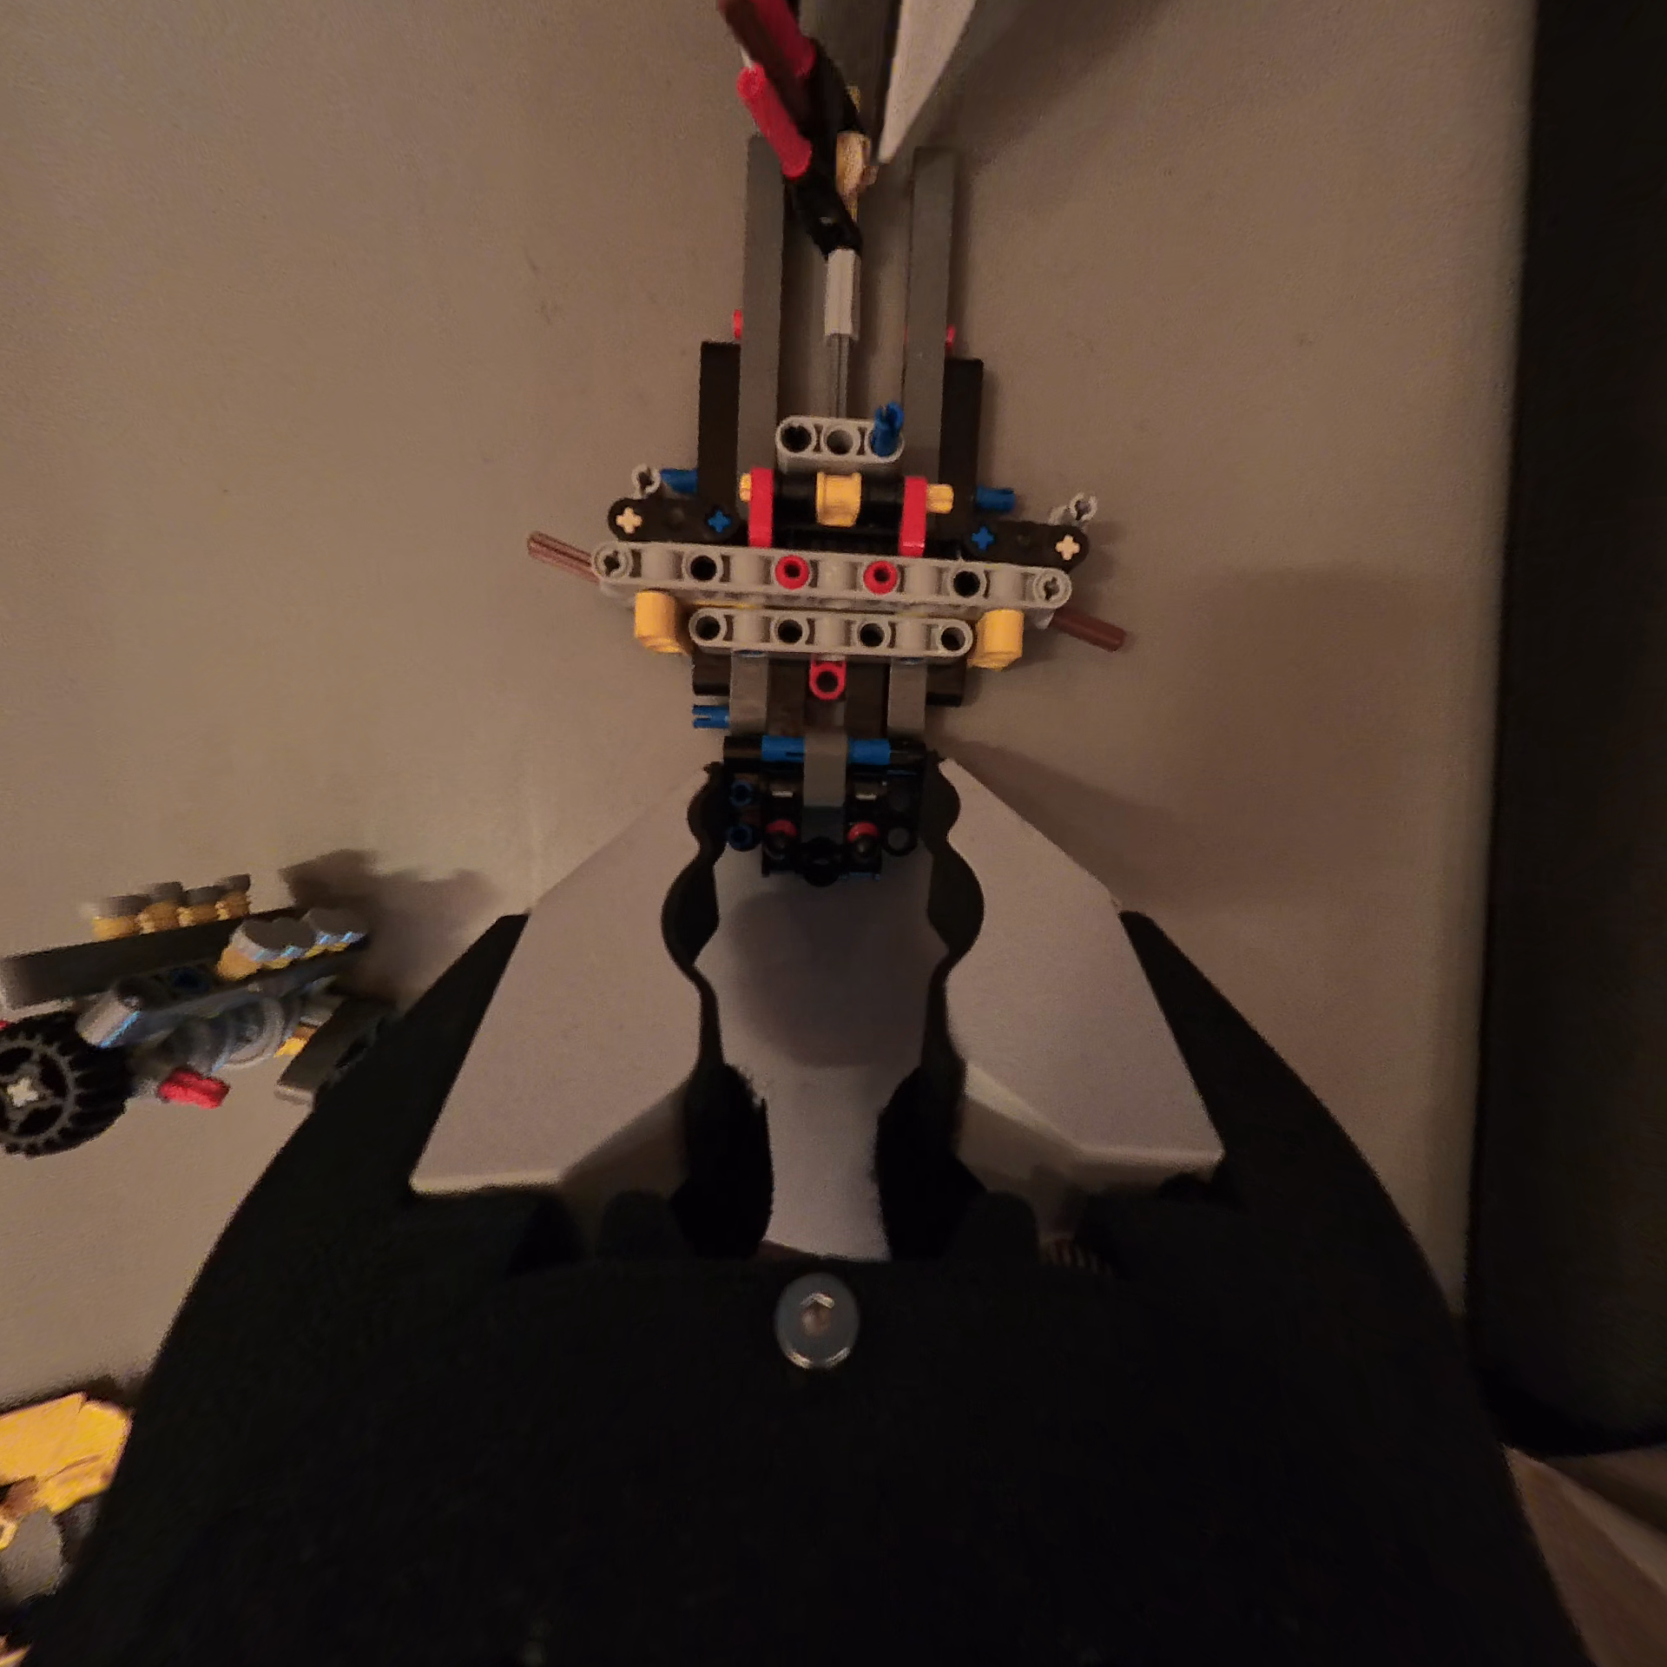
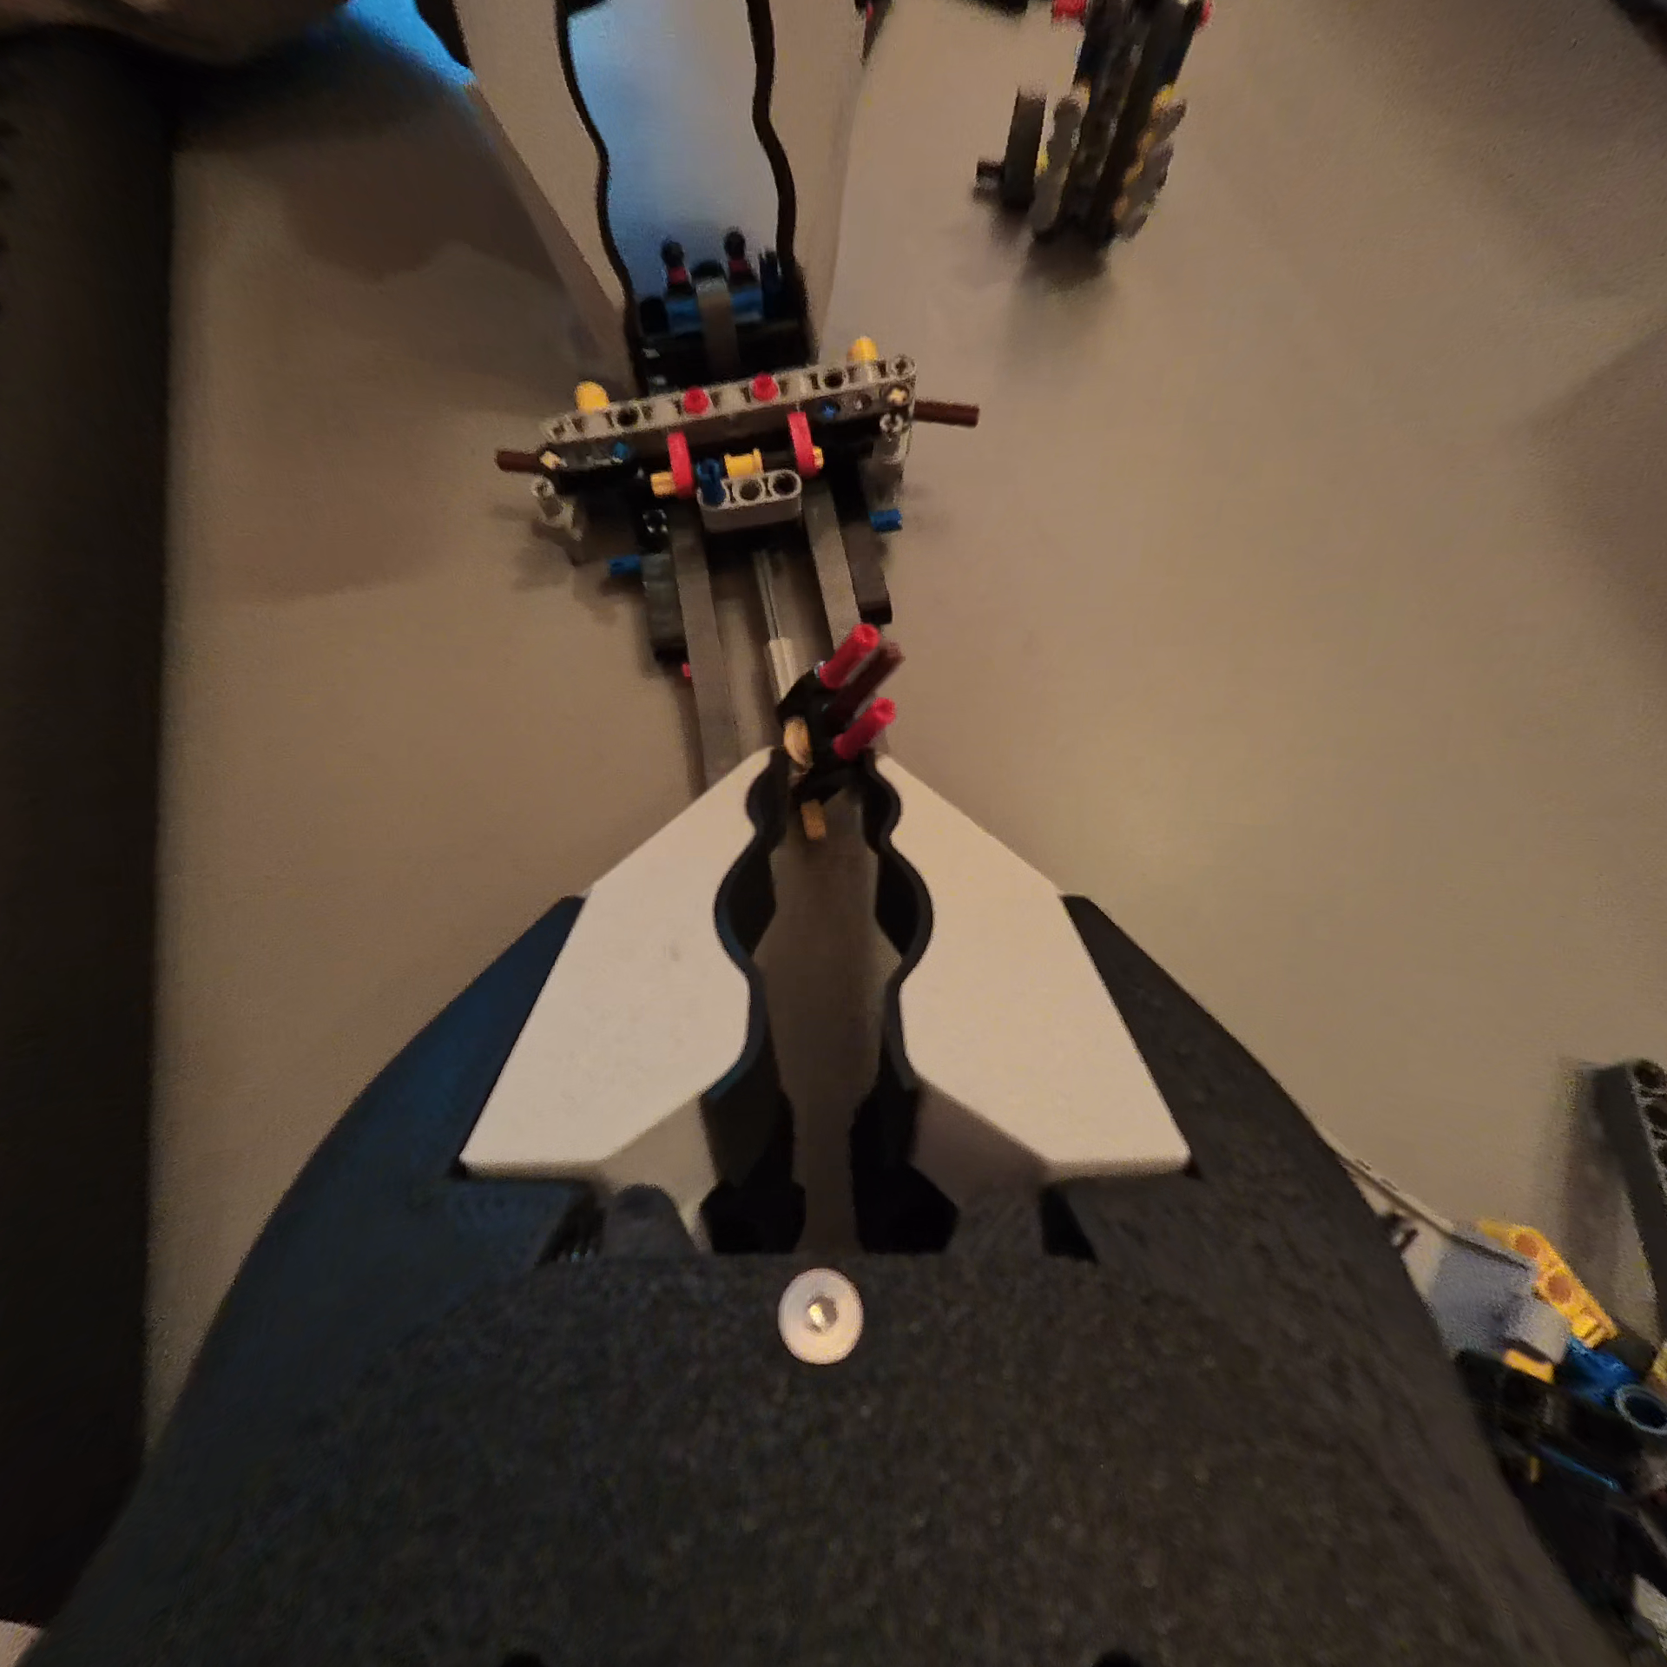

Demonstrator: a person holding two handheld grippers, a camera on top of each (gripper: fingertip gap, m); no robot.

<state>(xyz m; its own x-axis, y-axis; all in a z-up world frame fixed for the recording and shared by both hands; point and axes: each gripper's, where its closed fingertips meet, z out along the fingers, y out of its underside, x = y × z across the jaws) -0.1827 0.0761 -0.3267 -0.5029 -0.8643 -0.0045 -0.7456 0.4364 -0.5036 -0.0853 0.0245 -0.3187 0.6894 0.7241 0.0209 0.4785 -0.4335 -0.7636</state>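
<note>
A long toy-brick chassis (image 1: 834, 577) of grey beams, black frames and red, blue and yellow pins lies on the beige table. My left gripper (image 1: 819, 812) is shut on its near black end block (image 1: 821, 830). The chassis also shows in the right wrist view (image 2: 731, 424), with the left gripper (image 2: 713, 298) at its far end. My right gripper (image 2: 825, 776) is shut on a small black connector piece (image 2: 816, 722) with red pins and a brown axle, at the other end of the chassis over its grey rails. That piece shows at the top of the left wrist view (image 1: 812, 117).
A second brick assembly with a black gear (image 1: 162, 1010) lies at the left; it shows in the right wrist view (image 2: 1100, 126) at the top right. Loose yellow, blue and grey parts (image 2: 1551, 1353) lie at the lower right. A dark edge (image 1: 1579, 722) borders the table. Spacing between my two grippers at the tips: around 12 cm.
</note>
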